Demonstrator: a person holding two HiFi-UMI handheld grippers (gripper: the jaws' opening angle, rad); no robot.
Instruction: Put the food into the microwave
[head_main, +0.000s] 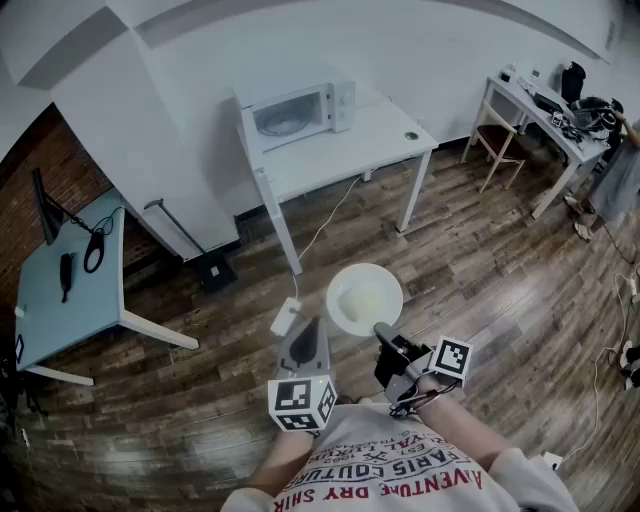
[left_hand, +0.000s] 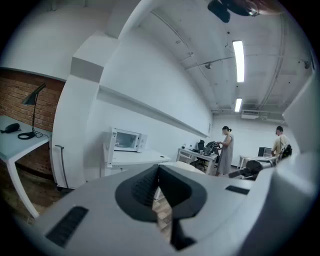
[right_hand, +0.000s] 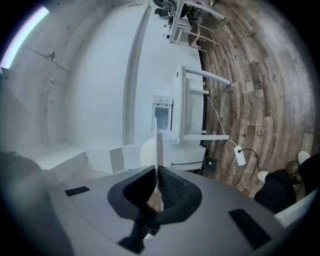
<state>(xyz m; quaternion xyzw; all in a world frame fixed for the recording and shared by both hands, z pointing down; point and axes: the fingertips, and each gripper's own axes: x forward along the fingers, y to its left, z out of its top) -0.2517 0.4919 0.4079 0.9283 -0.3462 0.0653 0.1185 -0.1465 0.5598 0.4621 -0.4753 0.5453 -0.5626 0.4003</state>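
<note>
Grey right gripper (head_main: 383, 332) clamped on rim of white round plate (head_main: 338, 305) carrying pale food (head_main: 366, 298). Left gripper (head_main: 305, 338) jaws together, empty. Carry step under way. White microwave (head_main: 295, 115) sits on white table (head_main: 370, 135), well ahead. Next: close distance, keep plate level, free gripper handles door.

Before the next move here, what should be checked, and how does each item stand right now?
1. Right gripper shut on the rim of the plate: ok.
2. Plate roughly level, pale food on it: ok.
3. Left gripper empty, jaws together, free for the door: ok.
4. Door of the microwave open: not ok, it looks closed.
5. Microwave within reach: not ok, open floor lies between.
6. Walking path free: cannot tell; a power strip and its cable lie on the floor ahead.
</note>
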